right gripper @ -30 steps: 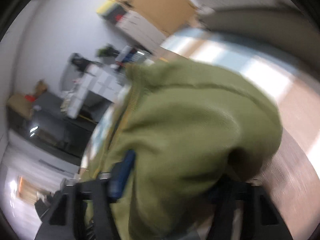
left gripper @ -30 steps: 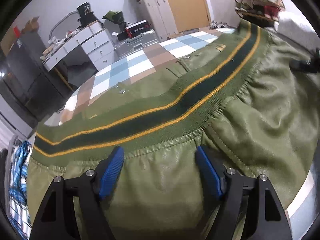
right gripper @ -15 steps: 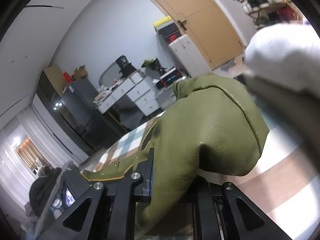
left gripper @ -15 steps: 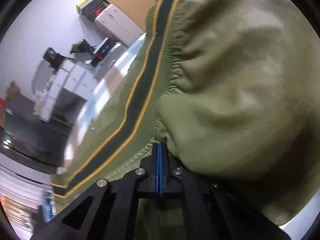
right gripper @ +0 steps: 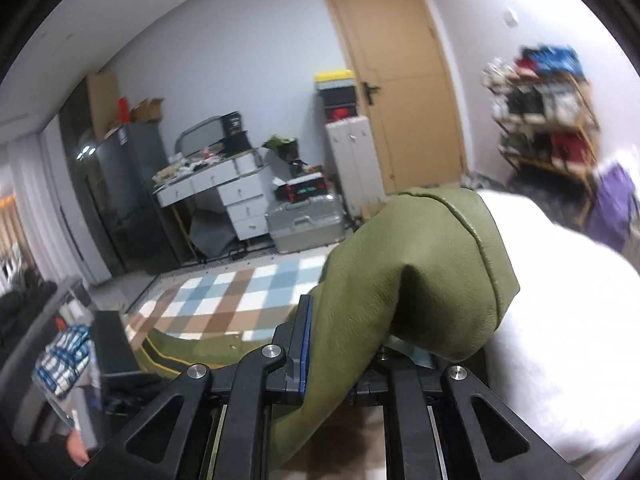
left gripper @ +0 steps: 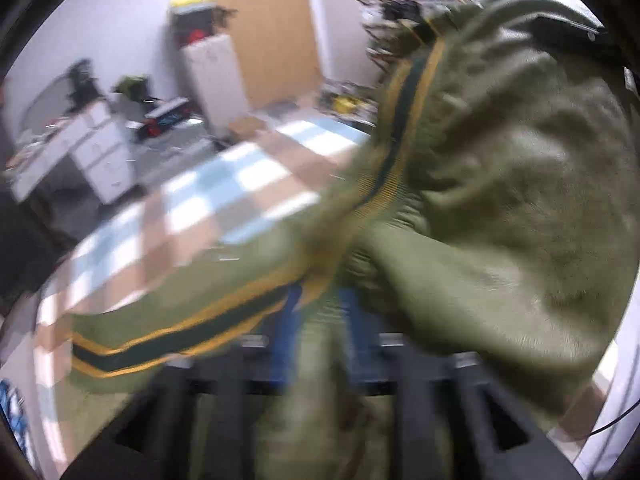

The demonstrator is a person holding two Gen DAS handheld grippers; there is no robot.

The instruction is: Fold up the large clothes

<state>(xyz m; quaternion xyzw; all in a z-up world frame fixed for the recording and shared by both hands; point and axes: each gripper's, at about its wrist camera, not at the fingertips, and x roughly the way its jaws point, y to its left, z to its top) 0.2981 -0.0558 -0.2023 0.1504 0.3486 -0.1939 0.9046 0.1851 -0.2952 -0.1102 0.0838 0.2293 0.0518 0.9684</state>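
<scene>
An olive green jacket (left gripper: 500, 208) with a dark green and yellow striped knit hem (left gripper: 180, 340) is lifted off the checkered table (left gripper: 208, 200). My left gripper (left gripper: 320, 340) is shut on a bunch of the jacket just below the hem; this view is blurred by motion. My right gripper (right gripper: 340, 344) is shut on another fold of the jacket (right gripper: 400, 288) and holds it up high. Part of the jacket's hem (right gripper: 176, 352) still lies on the table's near edge (right gripper: 224, 292).
A white-clad arm or body (right gripper: 560, 340) is close on the right of the right gripper. Behind the table stand white drawers (right gripper: 236, 200), a silver case (right gripper: 304, 220), a black fridge (right gripper: 120, 200), a door (right gripper: 400, 80) and a shoe rack (right gripper: 540, 100).
Both grippers closed on the jacket a second ago and have lifted it off the table. The left gripper has swung, so the hem now hangs diagonally and more checkered table shows.
</scene>
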